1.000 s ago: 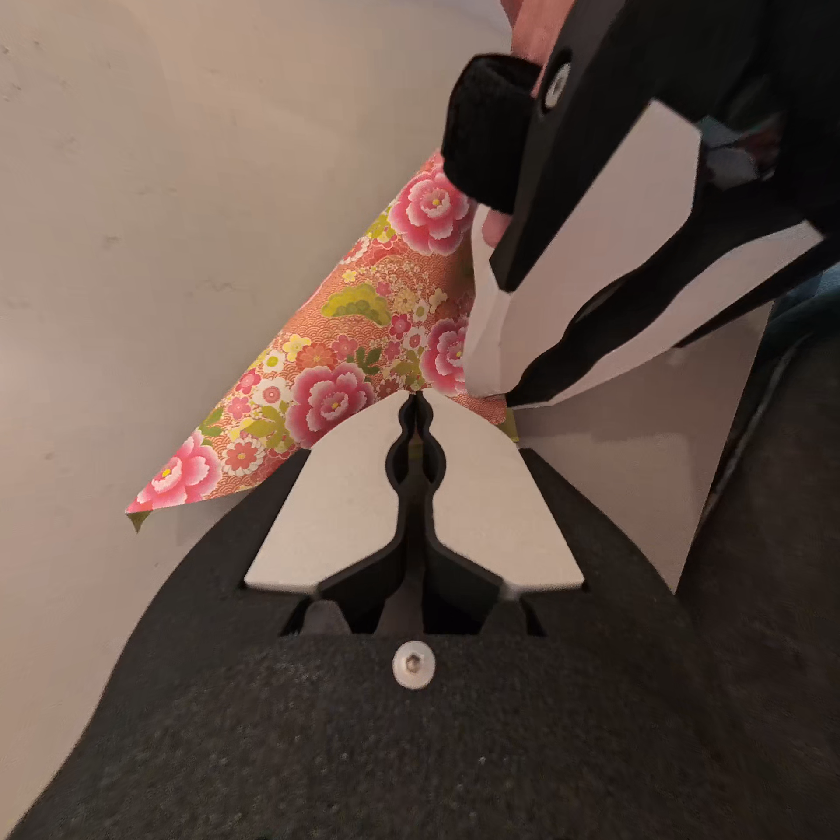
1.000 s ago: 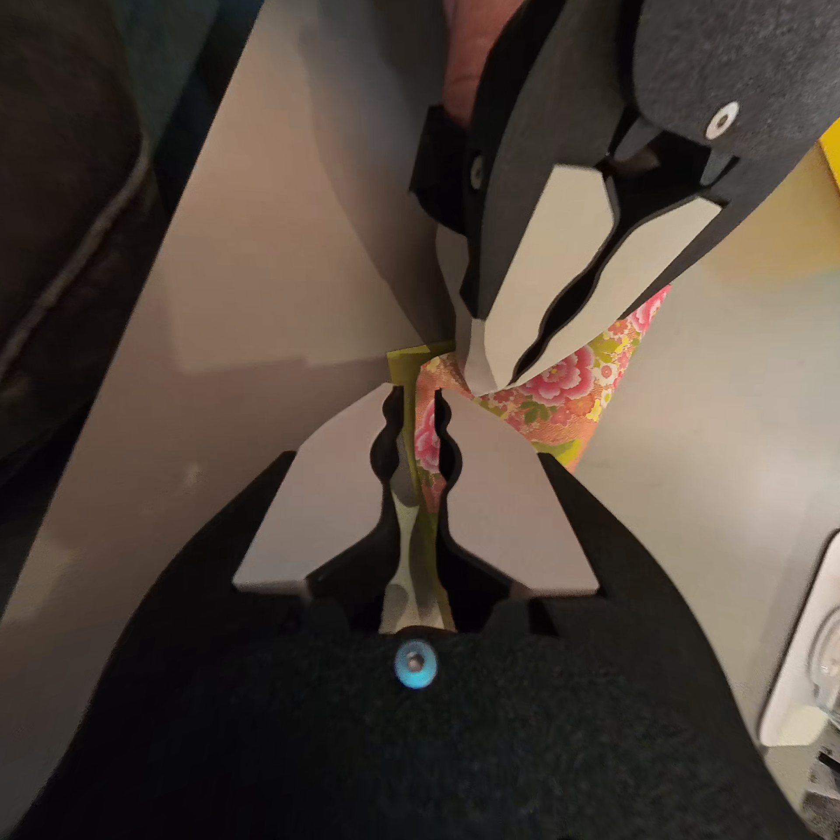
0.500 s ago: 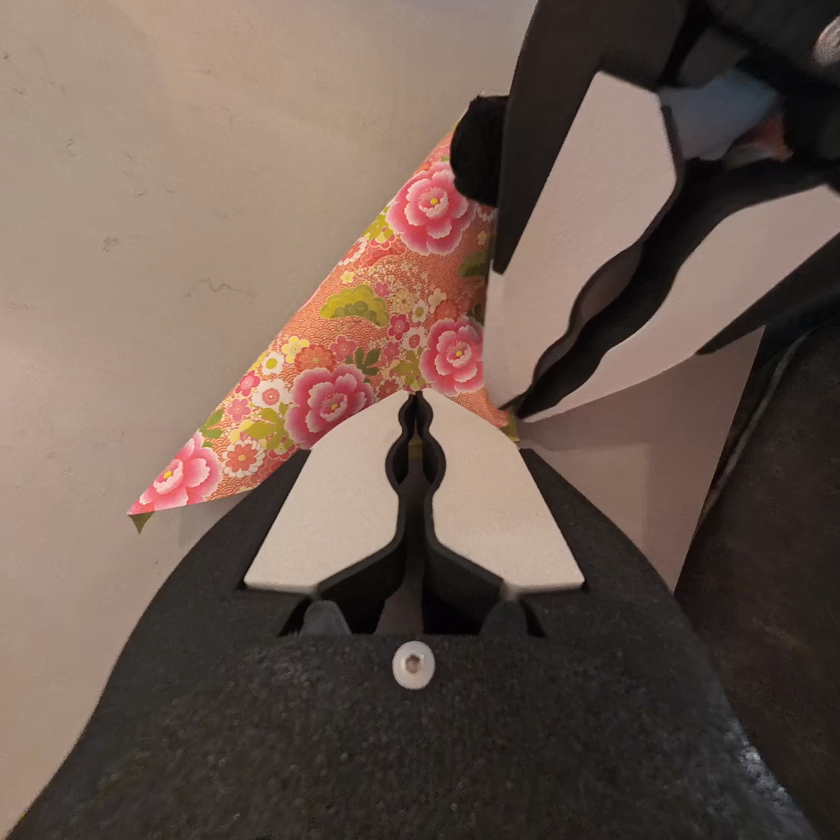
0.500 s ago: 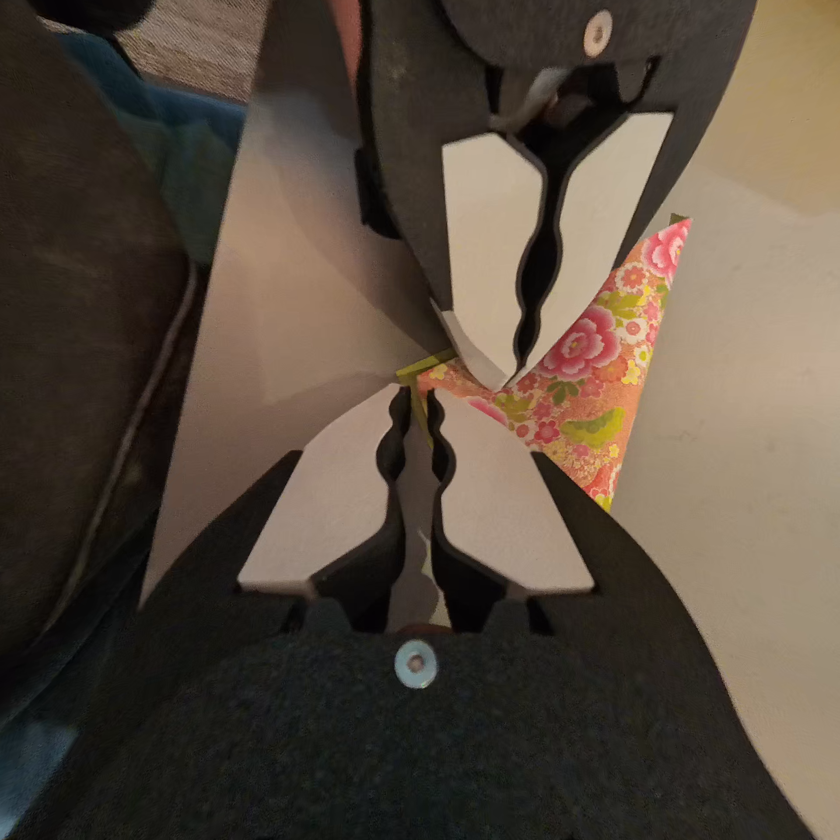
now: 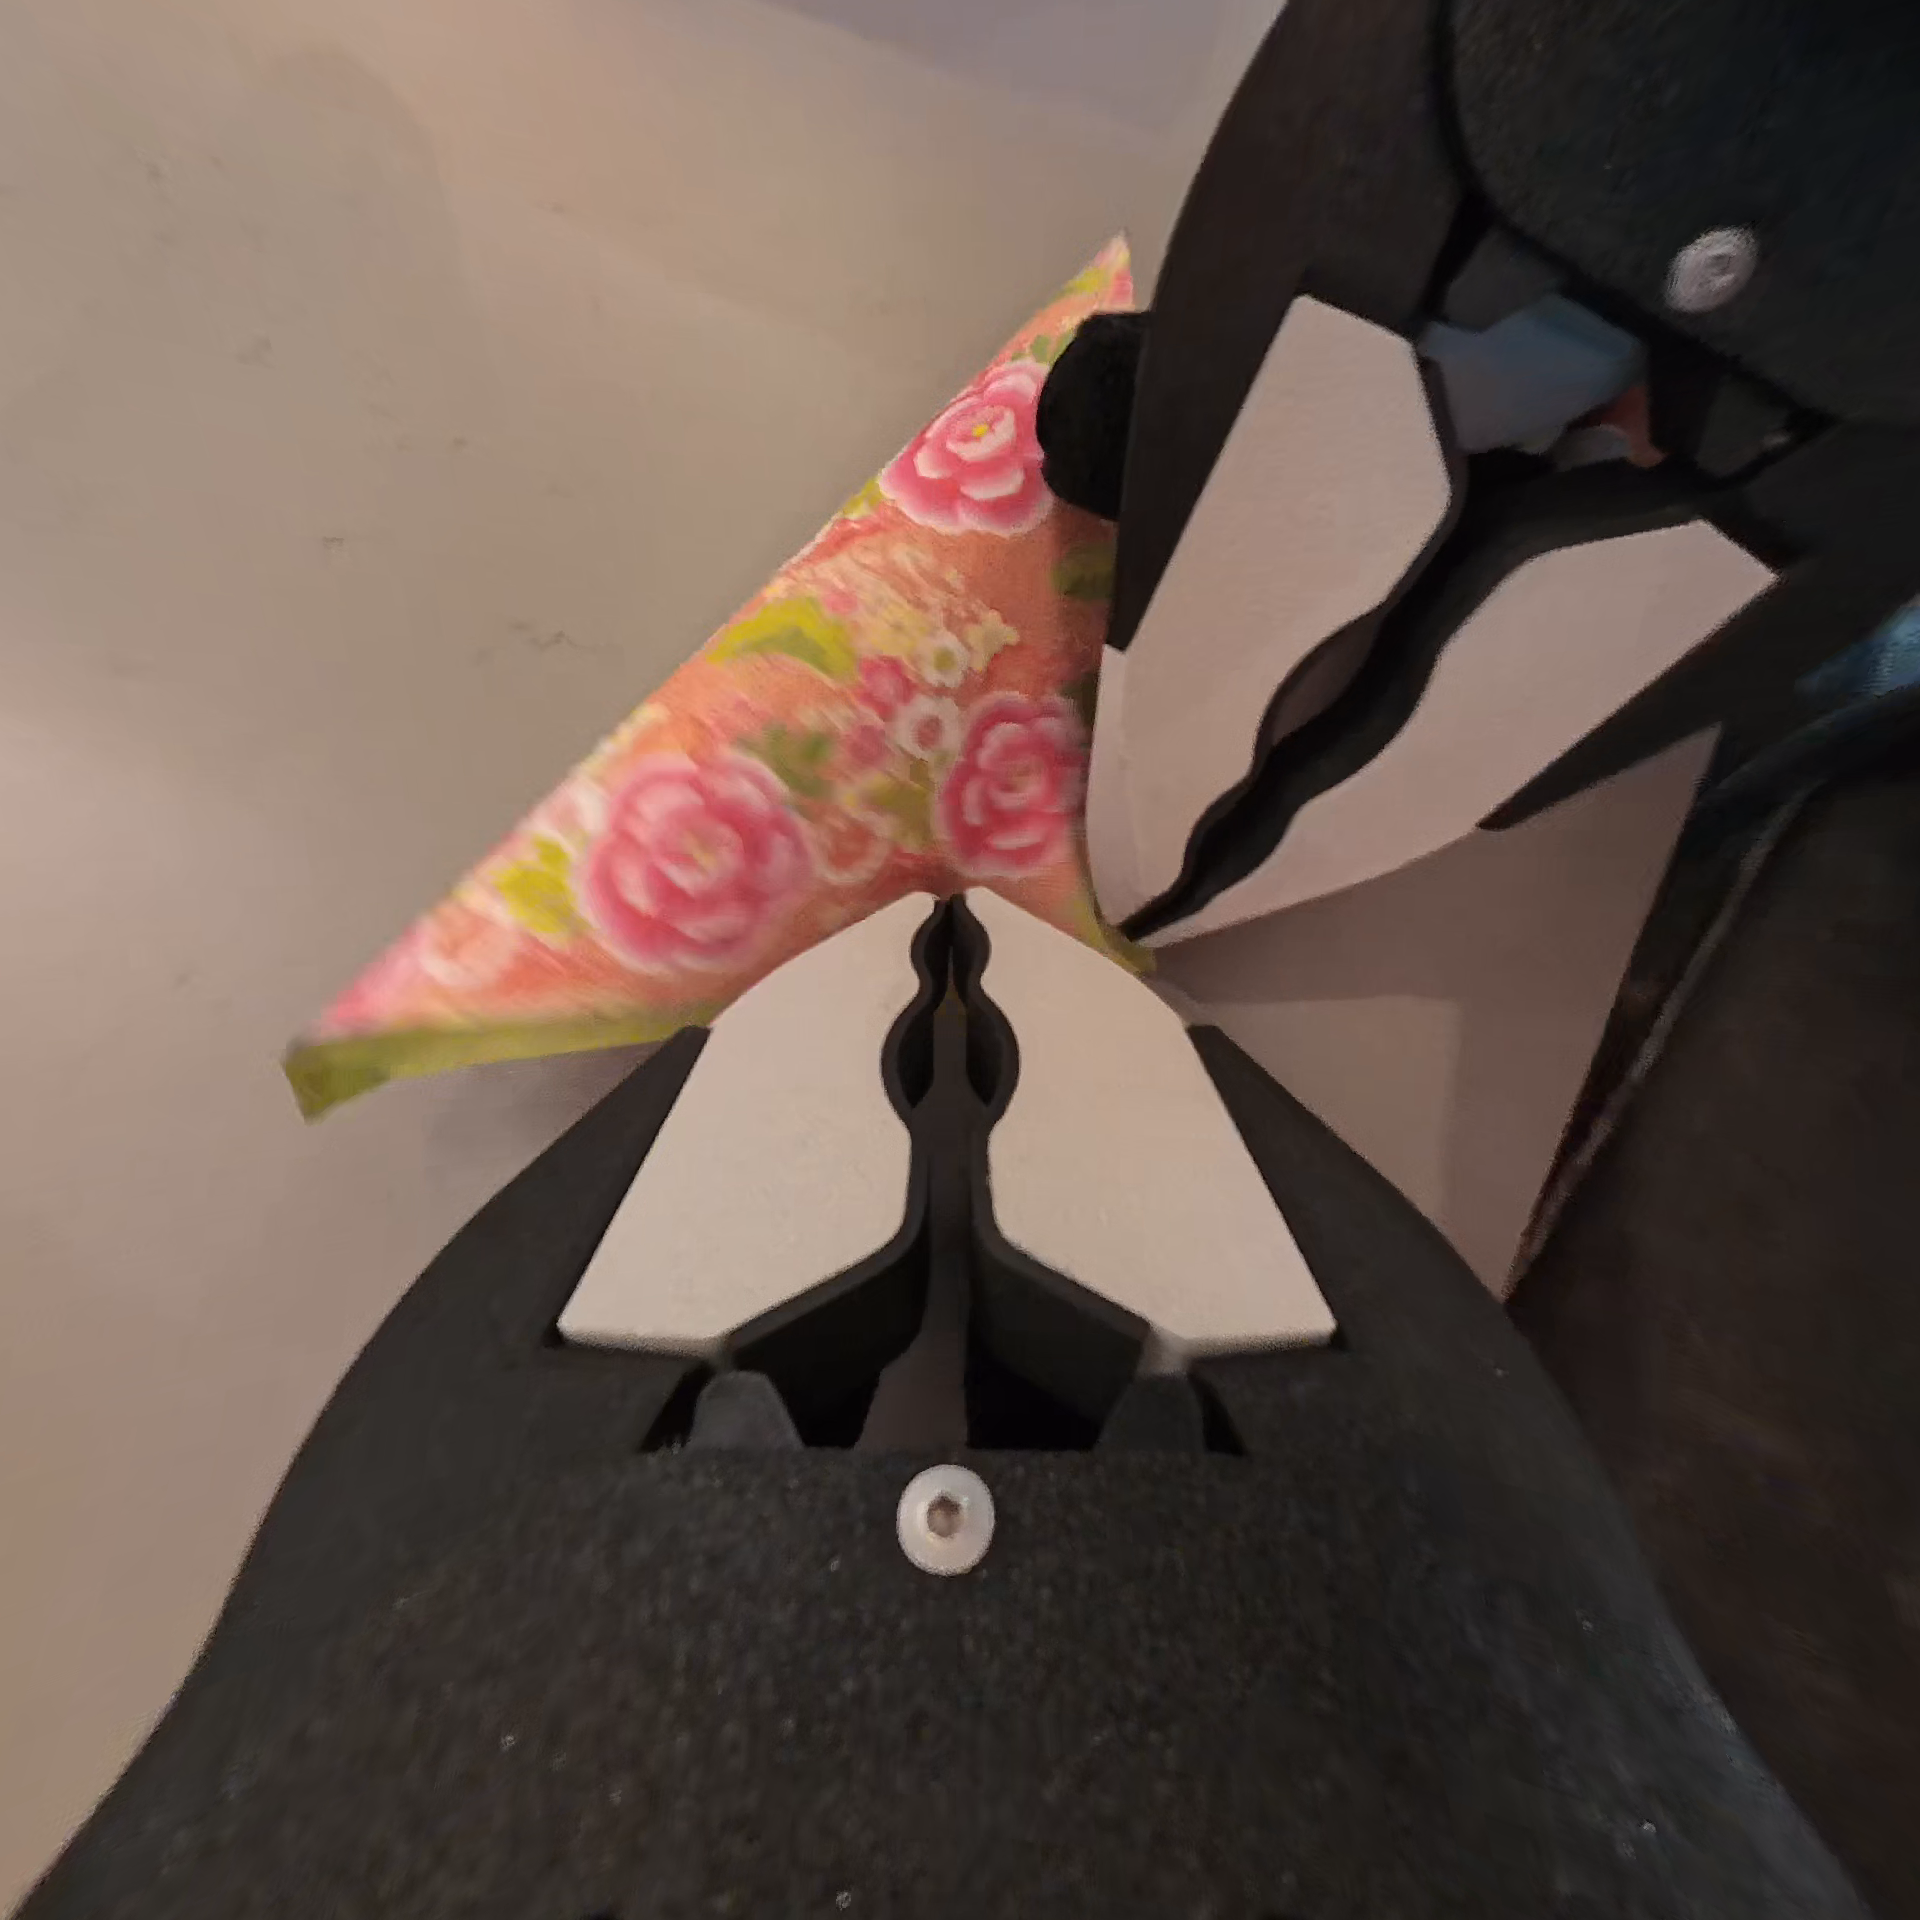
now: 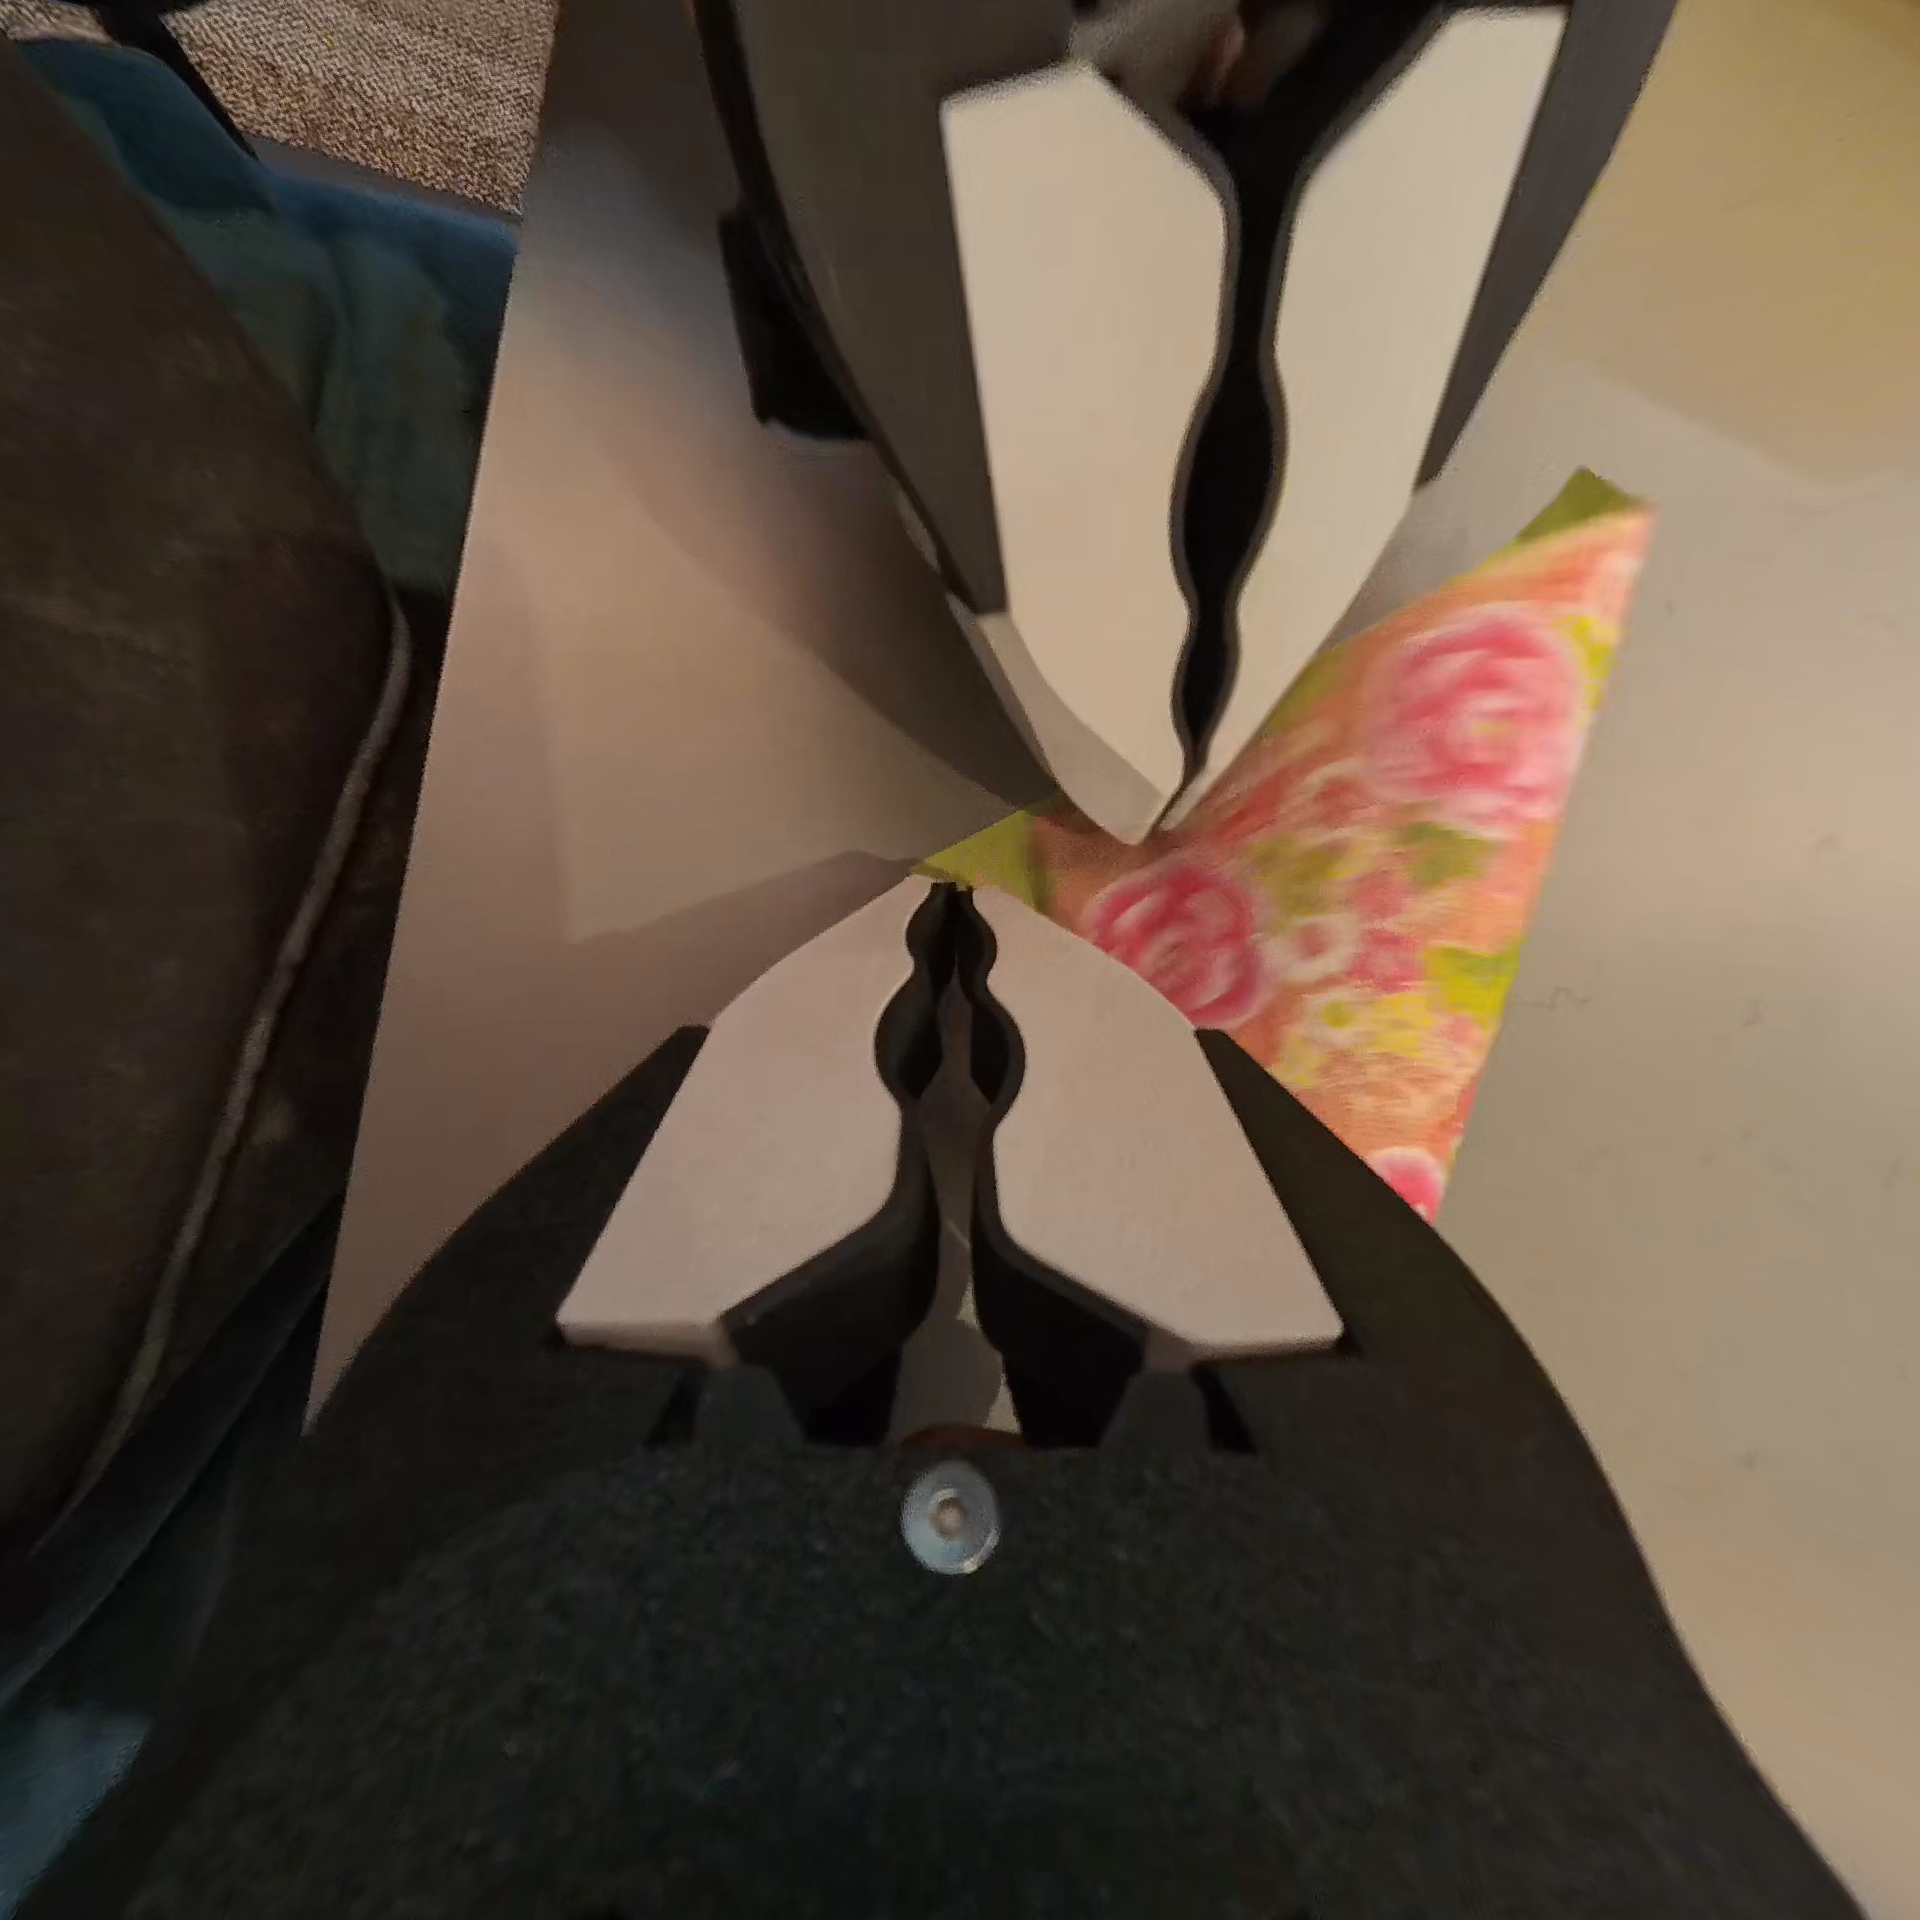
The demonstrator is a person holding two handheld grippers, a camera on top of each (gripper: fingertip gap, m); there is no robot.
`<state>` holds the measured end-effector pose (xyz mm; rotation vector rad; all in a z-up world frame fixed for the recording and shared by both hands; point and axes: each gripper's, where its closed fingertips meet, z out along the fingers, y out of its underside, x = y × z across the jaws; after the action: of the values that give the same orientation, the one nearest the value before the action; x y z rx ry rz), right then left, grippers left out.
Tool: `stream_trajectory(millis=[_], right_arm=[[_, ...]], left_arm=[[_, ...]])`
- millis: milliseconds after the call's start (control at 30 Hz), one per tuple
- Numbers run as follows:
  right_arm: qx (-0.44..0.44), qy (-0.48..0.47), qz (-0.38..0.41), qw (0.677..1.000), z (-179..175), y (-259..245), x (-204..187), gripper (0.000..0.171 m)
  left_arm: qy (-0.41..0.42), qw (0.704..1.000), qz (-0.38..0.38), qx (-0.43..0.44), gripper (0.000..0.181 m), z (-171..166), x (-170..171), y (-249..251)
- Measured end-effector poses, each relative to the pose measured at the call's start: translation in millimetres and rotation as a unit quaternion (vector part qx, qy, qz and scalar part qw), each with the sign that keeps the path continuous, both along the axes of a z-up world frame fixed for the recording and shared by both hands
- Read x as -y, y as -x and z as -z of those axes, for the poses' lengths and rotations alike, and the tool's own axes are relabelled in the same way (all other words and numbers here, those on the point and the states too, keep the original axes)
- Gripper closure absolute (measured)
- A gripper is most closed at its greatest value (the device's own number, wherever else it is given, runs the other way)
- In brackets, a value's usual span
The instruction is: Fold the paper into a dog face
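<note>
The paper (image 5: 810,748) is a folded triangle with pink flowers on orange and a green underside. It is lifted off the beige table (image 5: 312,416). My left gripper (image 5: 948,906) is shut on its lower edge near one corner. My right gripper (image 5: 1135,928) comes in from the upper right and is shut on that corner's tip. In the right wrist view my right gripper (image 6: 948,891) pinches the green corner of the paper (image 6: 1382,883), and my left gripper (image 6: 1155,829) pinches it from above, just beside. The two grippers' tips almost touch.
The table edge (image 5: 1558,1091) runs close on the right in the left wrist view, with dark clothing (image 5: 1766,1351) beyond it. In the right wrist view dark clothing (image 6: 156,831), teal cloth (image 6: 395,312) and carpet (image 6: 395,94) lie left of the table (image 6: 1714,1143). Less than 4 cm separates the two grippers' tips.
My right gripper has swung round and closed on the paper's corner. The paper has tilted up, so its green underside now shows along the lower edge. My left gripper keeps its hold.
</note>
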<state>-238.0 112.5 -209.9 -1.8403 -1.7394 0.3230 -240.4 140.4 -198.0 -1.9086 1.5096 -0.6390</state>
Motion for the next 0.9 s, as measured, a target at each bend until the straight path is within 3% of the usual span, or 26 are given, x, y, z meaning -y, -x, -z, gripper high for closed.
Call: stream_trajectory(millis=[33, 400, 467, 567, 700, 833, 900], right_arm=[[0.0, 0.0, -0.002, 1.0, 0.0, 0.0, 0.1, 0.171], [-0.003, 0.017, -0.007, 1.0, -2.0, -5.4, -1.2, 0.171], [-0.02, -0.015, 0.021, 0.999, -18.4, -18.3, -20.2, 0.171], [-0.078, -0.024, 0.128, 0.988, -52.2, -50.2, -79.9, 0.17], [-0.082, 0.125, 0.231, 0.961, -24.2, -84.0, -144.8, 0.152], [-0.083, 0.21, 0.245, 0.943, -7.0, -84.8, -146.4, 0.14], [-0.094, 0.236, 0.242, 0.936, -5.5, -77.3, -139.6, 0.144]], left_arm=[[0.0, 1.0, 0.003, 0.003, 0.181, -1.6, 3.0, 2.1], [0.018, 1.0, 0.006, -0.017, 0.181, 11.4, 1.7, -10.2], [0.024, 0.999, 0.005, -0.02, 0.181, 11.6, 2.6, -11.9], [0.02, 1.0, 0.005, -0.024, 0.181, 11.7, 5.4, -11.5], [0.009, 0.999, 0.003, -0.034, 0.181, 12.0, 7.9, -11.2], [-0.013, 0.999, -0.006, -0.044, 0.181, 12.4, 7.7, -11.3], [-0.012, 0.999, -0.007, -0.042, 0.181, 12.4, 8.1, -11.7]])
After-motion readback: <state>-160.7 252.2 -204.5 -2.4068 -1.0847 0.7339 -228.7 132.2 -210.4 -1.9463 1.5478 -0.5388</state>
